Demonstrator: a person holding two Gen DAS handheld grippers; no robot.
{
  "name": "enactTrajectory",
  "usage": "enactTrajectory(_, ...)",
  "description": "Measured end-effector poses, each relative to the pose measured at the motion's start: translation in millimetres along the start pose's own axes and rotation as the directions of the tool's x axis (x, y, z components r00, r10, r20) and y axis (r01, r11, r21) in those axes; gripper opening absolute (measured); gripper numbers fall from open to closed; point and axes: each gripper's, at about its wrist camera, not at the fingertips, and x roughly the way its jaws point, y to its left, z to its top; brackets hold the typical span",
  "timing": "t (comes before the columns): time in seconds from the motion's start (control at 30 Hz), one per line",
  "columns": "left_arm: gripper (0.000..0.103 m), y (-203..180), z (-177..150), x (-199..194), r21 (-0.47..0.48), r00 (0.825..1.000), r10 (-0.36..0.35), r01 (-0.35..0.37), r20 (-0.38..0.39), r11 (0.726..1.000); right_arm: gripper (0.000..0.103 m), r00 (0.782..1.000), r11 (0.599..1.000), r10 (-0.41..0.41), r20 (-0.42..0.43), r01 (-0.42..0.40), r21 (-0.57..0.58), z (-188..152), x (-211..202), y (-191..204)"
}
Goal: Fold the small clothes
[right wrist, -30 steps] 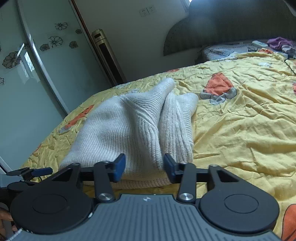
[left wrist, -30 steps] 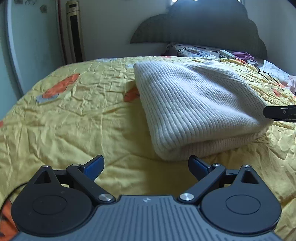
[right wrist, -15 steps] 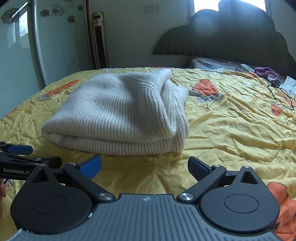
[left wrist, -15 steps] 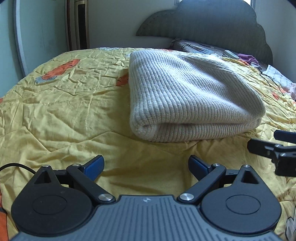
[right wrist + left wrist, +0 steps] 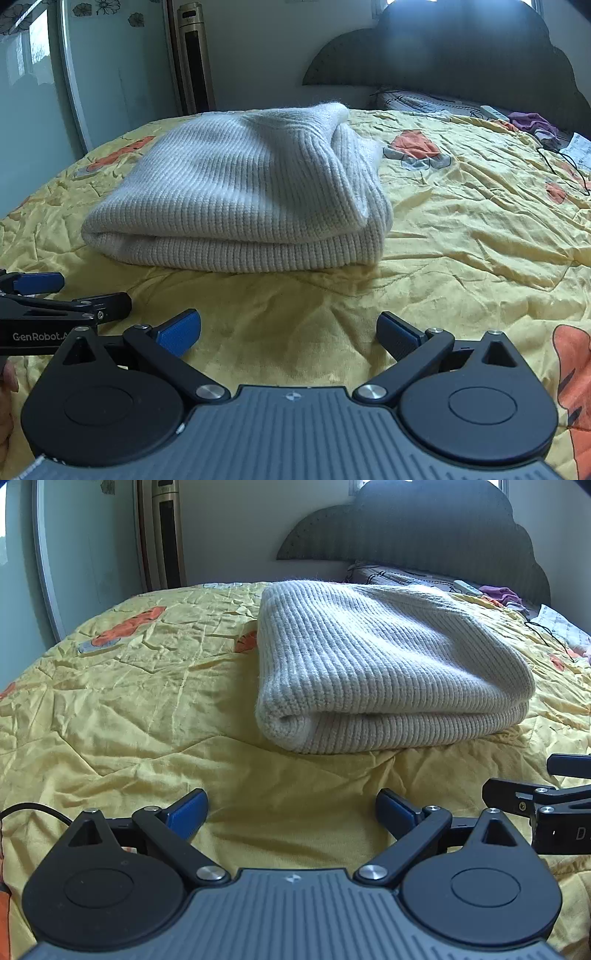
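Folded sweater [image 5: 376, 664] sits mid-bed w/ loose cable [image 5: 565, 166] far right, bare quilt [image 5: 147, 701] all round, left gripper [image 5: 291, 808] & right gripper [image 5: 288, 328] both spread wide, holding nothing, right one just opened up.

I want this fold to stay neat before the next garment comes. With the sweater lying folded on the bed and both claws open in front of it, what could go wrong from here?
1. The folded sweater has a loose bulging flap at its right end; it may slump open.
2. The yellow bedspread is wrinkled and soft, so nudging it could shift the stack.
3. The left claw and right claw sit close together; they could bump each other.
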Motion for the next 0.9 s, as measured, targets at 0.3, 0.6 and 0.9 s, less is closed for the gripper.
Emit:
enactTrajectory(0.3, 0.102, -3.6, -3.9, -2.4, 0.002, 1.0, 0.013, -0.013, 0.013, 1.0, 0.103, 1.0, 1.0, -0.027, 0.007, 0.028, -0.014, -8.5, 2.7, 0.2)
enactTrajectory(0.6, 0.103, -5.7, -5.9, -3.1, 0.014, 0.999, 0.034, -0.034, 0.02, 0.999, 0.103, 0.999, 0.998, -0.044, 0.018, 0.045, -0.034, -10.5, 5.5, 3.6)
enactTrajectory(0.9, 0.103, -4.2, -6.0, -3.0, 0.008, 0.999, 0.027, -0.027, 0.017, 1.0, 0.103, 0.999, 0.998, -0.045, 0.016, 0.046, -0.039, -10.5, 6.8, 4.3)
